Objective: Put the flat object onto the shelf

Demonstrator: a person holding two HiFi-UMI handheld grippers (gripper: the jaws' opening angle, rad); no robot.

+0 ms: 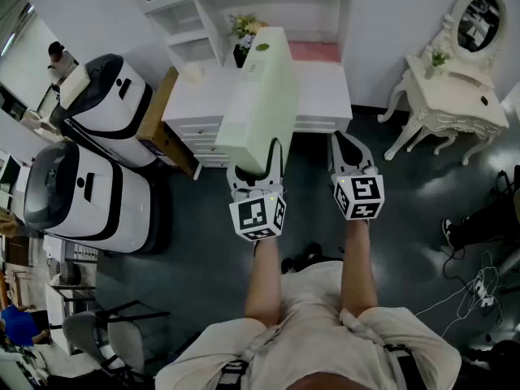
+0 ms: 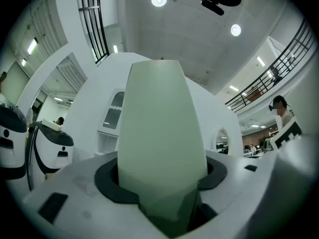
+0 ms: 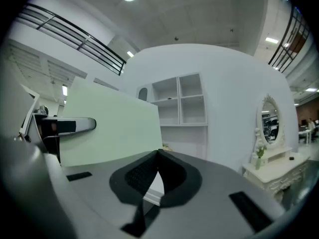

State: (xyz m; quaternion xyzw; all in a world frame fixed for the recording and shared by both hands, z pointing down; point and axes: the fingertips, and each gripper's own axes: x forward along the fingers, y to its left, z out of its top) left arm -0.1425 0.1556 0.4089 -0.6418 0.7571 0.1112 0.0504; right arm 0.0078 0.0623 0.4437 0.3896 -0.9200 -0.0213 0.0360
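At centre frame in the head view, my left gripper (image 1: 257, 171) is clamped on the near end of the flat object (image 1: 264, 96), a pale green slab. Its own view shows the jaws spread wide, with the slab (image 2: 162, 128) filling the gap between them and a pad against each face.

What matters for the next move is the slab's line. Its long axis runs straight out from the left gripper, up the frame and leaning slightly right, toward the white shelf (image 1: 313, 10) at the top. The far end overlaps the white table (image 1: 325, 96) under that shelf, near a small potted plant (image 1: 244, 31). I can't tell how high it clears the tabletop. I judge the slab is already aimed at the shelf and needs carrying forward and up along its own length.

My right gripper (image 1: 351, 154) sits just right of the slab, level with the left one and apart from it. Its jaws meet at the tips with nothing between them. From its view the slab (image 3: 109, 128) fills the left side and the shelf (image 3: 179, 103) stands ahead.

Both forearms reach forward, roughly parallel, with the grippers pointing up the frame. The left hand is the one carrying, so I'd lead with it.
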